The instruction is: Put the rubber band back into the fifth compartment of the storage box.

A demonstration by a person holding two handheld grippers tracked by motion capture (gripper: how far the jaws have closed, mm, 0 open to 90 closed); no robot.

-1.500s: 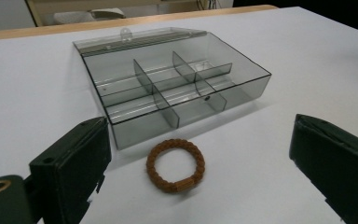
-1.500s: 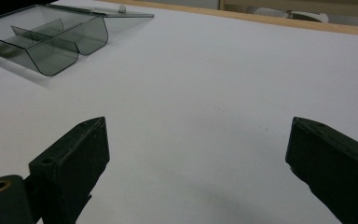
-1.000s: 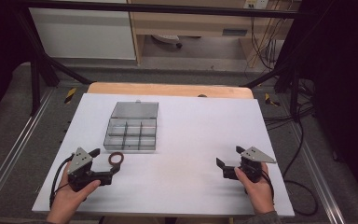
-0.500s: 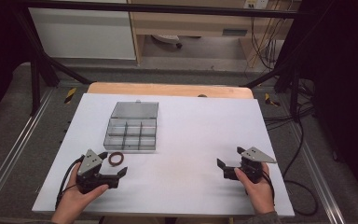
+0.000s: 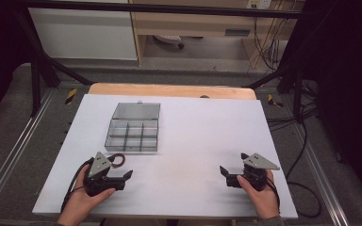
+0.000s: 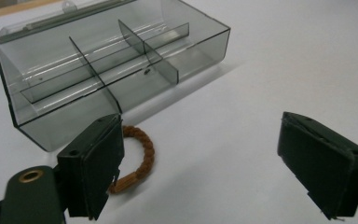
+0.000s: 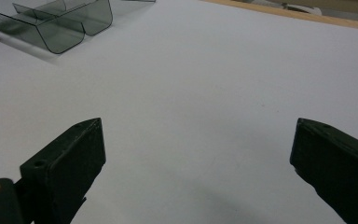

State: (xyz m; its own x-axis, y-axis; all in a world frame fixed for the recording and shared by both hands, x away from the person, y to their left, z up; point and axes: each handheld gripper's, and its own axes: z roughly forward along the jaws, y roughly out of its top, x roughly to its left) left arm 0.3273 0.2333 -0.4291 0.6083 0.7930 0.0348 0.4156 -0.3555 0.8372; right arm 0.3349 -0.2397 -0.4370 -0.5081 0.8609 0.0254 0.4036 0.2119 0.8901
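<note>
The big white table (image 5: pixel 188 141) is flat and smooth. On it sits a clear grey plastic box (image 5: pixel 134 128) with thin walls that cut it into little rooms. Just in front of the box lies a small brown ring (image 6: pixel 137 156); up close it looks like twisted cord, maybe beads. The left gripper (image 5: pixel 122 175) has been closing a bit, its jaws wide apart with the ring beside one. The right gripper (image 5: pixel 225 173) is open over bare table.
</note>
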